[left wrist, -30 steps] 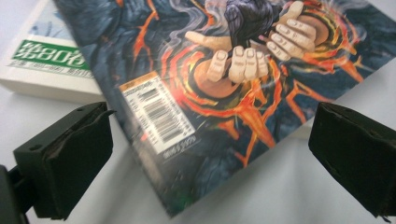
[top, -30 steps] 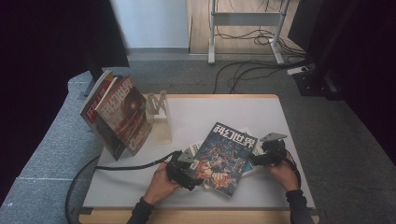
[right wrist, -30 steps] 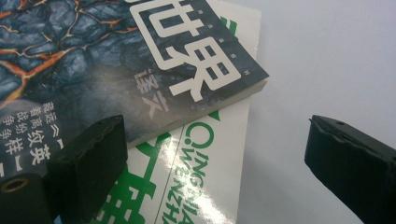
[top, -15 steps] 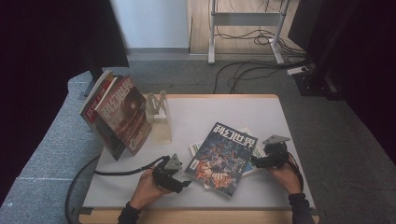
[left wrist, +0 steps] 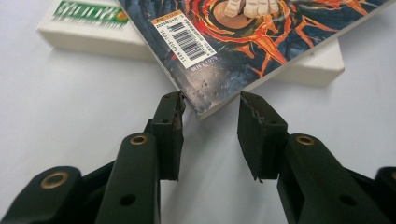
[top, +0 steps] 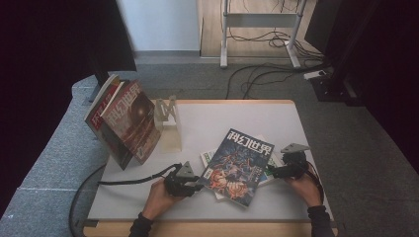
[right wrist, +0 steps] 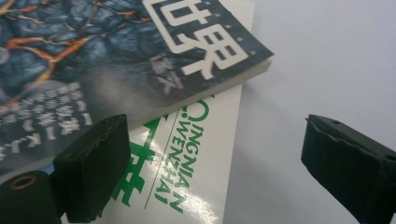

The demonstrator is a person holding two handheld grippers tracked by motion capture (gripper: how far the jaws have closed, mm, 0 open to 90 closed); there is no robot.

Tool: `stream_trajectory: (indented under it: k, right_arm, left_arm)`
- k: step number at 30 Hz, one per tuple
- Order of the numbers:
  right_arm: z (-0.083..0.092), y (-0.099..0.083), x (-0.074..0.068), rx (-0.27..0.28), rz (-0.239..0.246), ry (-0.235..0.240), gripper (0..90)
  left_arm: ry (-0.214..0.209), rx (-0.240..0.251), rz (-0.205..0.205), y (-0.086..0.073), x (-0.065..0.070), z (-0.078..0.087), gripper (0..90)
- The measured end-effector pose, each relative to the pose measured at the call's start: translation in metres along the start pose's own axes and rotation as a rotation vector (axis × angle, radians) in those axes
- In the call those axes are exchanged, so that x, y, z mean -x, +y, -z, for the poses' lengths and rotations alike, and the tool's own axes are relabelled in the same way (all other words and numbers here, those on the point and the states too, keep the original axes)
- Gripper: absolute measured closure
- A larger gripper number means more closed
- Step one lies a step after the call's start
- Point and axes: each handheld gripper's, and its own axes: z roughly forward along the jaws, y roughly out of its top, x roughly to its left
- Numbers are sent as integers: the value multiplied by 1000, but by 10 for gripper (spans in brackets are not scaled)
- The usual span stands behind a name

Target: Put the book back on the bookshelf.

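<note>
My left claw (left wrist: 210, 109) sits half open, the glossy dark magazine (top: 237, 165) corner poking between its jaws, nothing pinched. My right claw (right wrist: 212, 158) gapes wide, empty, over the white book (right wrist: 196, 154) beneath it. Pale matte counter (top: 232, 118); further back, upright books (top: 123, 121) lean beside a stand (top: 168, 123).

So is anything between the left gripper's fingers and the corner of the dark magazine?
Nothing visible. The left gripper is open, its fingers flanking the corner of the dark magazine, which lies on a white book.

High view overhead, facing forward-down; both tool cameras close, seemingly low, sharing magazine (top: 237, 165).
</note>
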Motion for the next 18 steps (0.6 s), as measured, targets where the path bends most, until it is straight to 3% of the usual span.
stream_trajectory:
  k: [11,14,18]
  right_arm:
    - [11,-1,6,12,-12,-10,86]
    - [11,1,5,13,-12,-7,86]
    - [9,3,4,13,-13,9,81]
  left_arm:
    - [-58,55,22,7,-7,-18,624]
    - [-48,51,20,7,-7,-18,608]
    - [-11,20,15,4,-8,-13,402]
